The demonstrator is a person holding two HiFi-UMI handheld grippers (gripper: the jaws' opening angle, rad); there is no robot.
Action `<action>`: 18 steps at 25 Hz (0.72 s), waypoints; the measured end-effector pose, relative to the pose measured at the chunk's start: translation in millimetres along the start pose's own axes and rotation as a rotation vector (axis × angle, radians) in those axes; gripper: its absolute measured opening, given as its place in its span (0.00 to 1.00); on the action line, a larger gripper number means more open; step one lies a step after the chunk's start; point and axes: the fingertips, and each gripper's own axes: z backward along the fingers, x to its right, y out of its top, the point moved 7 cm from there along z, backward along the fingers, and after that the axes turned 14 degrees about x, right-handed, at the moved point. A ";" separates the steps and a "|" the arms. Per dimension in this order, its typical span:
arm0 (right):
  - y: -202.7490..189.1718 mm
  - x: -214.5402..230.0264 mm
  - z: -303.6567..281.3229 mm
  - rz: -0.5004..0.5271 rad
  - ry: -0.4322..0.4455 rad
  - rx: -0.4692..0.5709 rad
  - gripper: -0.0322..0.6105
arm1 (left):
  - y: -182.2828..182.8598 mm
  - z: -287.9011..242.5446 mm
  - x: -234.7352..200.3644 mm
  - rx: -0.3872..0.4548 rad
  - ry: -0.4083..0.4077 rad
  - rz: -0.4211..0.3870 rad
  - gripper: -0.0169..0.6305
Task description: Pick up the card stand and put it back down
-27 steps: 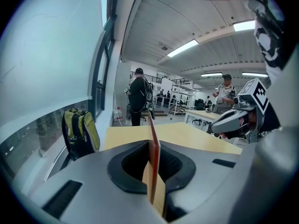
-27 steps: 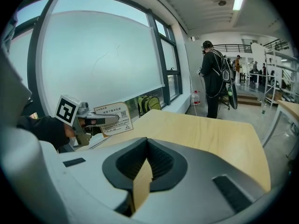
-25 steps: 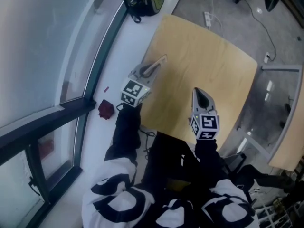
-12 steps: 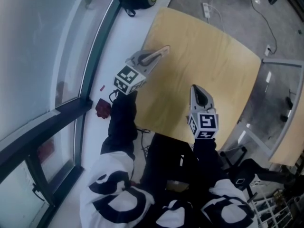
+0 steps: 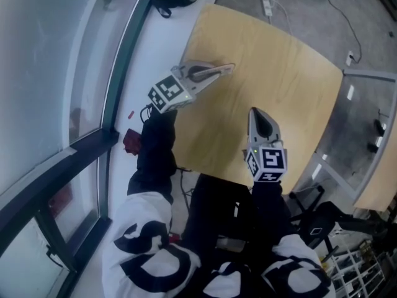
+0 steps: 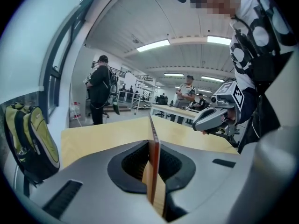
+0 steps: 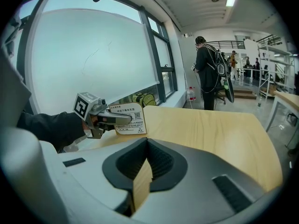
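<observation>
Jaws of left gripper (image 5: 228, 69) pinching card stand (image 7: 130, 119), right gripper (image 5: 254, 112) jaws together

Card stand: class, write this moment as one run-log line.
left tool: shut on card stand | card stand: held over table | right tool: shut, empty

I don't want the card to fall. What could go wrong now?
Only the left gripper pinches the thin card stand, which seems to be lifted over the table, so it might slip or twist out. If it is set down tilted, it could tip flat instead of standing.
</observation>
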 end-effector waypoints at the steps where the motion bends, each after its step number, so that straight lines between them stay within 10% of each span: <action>1: -0.9 0.7 -0.4 -0.002 -0.004 0.000 0.08 | -1.7 -2.3 0.2 -0.007 -0.026 0.002 0.06; 8: -0.9 1.0 -2.7 -0.008 -0.011 0.008 0.08 | -7.6 -13.9 -0.7 -0.033 -0.153 0.028 0.06; 18: 4.1 1.7 0.7 -0.005 -0.008 0.019 0.08 | 0.8 -9.3 -9.2 0.066 -0.120 0.045 0.09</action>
